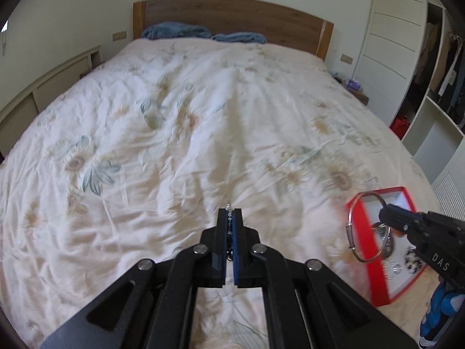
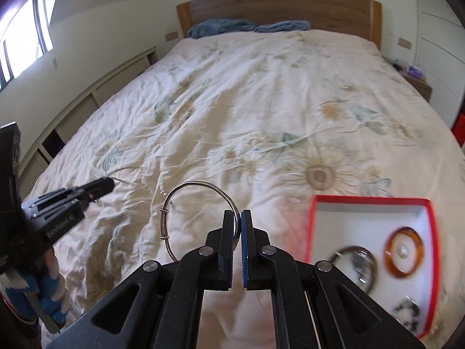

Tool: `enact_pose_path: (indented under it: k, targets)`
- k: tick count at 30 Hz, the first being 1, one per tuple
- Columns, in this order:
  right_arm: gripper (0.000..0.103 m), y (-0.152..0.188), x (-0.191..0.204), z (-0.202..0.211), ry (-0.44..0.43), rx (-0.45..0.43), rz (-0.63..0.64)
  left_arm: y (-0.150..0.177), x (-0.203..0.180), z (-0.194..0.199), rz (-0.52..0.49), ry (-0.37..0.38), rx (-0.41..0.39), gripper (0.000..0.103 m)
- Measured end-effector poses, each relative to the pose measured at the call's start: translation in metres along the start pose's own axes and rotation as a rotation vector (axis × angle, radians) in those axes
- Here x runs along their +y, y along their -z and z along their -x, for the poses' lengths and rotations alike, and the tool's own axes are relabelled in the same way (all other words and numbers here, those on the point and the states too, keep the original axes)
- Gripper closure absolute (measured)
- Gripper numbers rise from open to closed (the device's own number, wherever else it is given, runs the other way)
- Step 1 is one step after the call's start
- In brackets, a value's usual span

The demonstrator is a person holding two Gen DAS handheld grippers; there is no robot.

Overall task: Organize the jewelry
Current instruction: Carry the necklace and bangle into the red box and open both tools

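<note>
Left gripper (image 1: 230,210): jaws closed on a thin beaded chain (image 1: 229,232), pinched between the pads, held above the quilt.
Right gripper (image 2: 237,211): jaws clamped on a silver bangle (image 2: 174,203), whose loop stands out to the left of the fingers, clear of the bed.
Gloved hand (image 2: 43,285): blue and white, around the left gripper's handle.
Red box (image 2: 433,232): on the quilt, right of both grippers; white inside, with an amber bangle (image 2: 391,261), a dark bangle (image 2: 373,264) and small pieces.
Floral quilt (image 1: 203,110): covers the bed.
Headboard (image 1: 232,14): wooden, with blue pillows (image 1: 174,30) against it.
</note>
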State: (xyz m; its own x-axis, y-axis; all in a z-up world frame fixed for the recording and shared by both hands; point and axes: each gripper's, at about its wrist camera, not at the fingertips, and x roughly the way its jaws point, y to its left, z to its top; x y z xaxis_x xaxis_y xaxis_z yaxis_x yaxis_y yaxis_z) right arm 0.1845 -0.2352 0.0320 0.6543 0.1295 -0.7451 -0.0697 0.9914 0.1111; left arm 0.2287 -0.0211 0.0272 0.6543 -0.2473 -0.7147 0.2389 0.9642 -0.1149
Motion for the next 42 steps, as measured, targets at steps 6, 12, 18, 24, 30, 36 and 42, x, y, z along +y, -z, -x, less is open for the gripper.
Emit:
enact_pose_path:
  k: [6,12,18,24,30,36,42]
  targets:
    - [0.098,0.014,-0.042,0.056,0.05,-0.047,-0.057,-0.011,-0.043,0.041,-0.041,0.047,-0.056,0.101]
    - [0.098,0.028,-0.082,0.089,0.102,-0.072,-0.099,-0.022,-0.103,0.068,-0.087,0.134,-0.099,0.101]
    - [0.098,0.053,-0.14,0.104,0.158,-0.063,-0.168,-0.032,-0.171,0.066,-0.143,0.227,-0.105,0.101]
    - [0.098,0.067,-0.177,0.091,0.188,-0.04,-0.209,-0.03,-0.226,0.026,-0.185,0.289,-0.049,0.101]
    - [0.098,0.075,-0.211,0.052,0.195,0.007,-0.227,-0.001,-0.26,-0.02,-0.218,0.328,0.049,0.101]
    - [0.097,0.08,-0.215,0.027,0.197,0.037,-0.202,0.034,-0.274,-0.046,-0.235,0.376,0.146,0.101]
    - [0.098,0.088,-0.212,0.007,0.213,0.084,-0.167,0.078,-0.277,-0.07,-0.246,0.385,0.256,0.101]
